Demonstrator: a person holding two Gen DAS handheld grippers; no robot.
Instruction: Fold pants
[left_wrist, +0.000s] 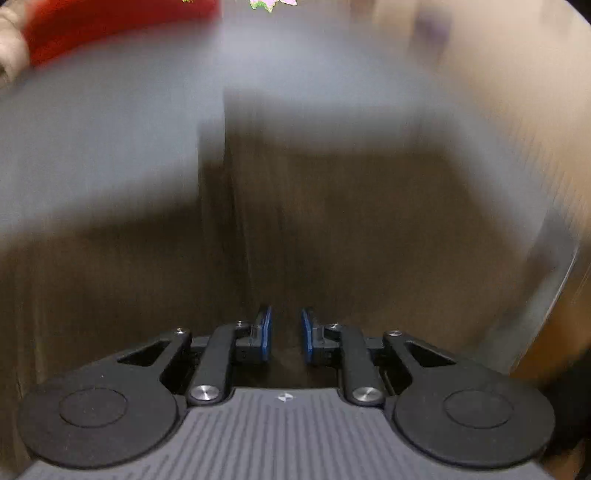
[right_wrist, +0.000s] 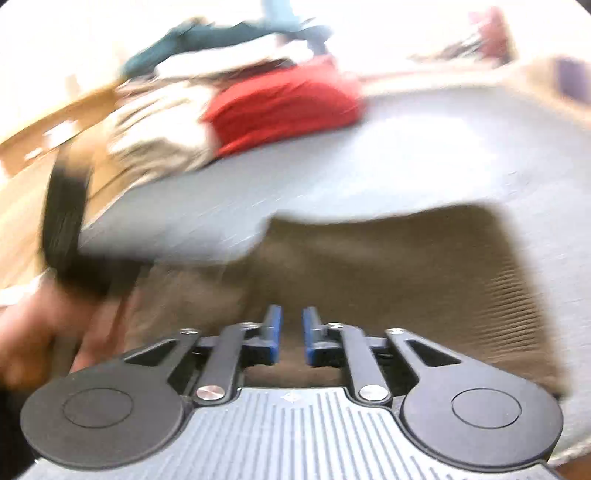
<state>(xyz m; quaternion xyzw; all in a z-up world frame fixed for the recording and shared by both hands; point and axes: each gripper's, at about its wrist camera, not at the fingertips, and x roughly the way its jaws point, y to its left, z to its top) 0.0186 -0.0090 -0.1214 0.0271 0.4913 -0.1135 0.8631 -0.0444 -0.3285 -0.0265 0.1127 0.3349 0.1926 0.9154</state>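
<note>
Brown corduroy pants lie on a grey surface; both views are motion-blurred. My left gripper hovers close over the pants, its blue pads a small gap apart with nothing between them. In the right wrist view the same brown pants fill the lower middle. My right gripper is just above them, pads slightly apart and empty. The other hand-held gripper and a hand show blurred at the left.
A red folded garment and a beige one sit at the far side of the grey surface, with a pile of other clothes behind. The red garment also shows in the left wrist view.
</note>
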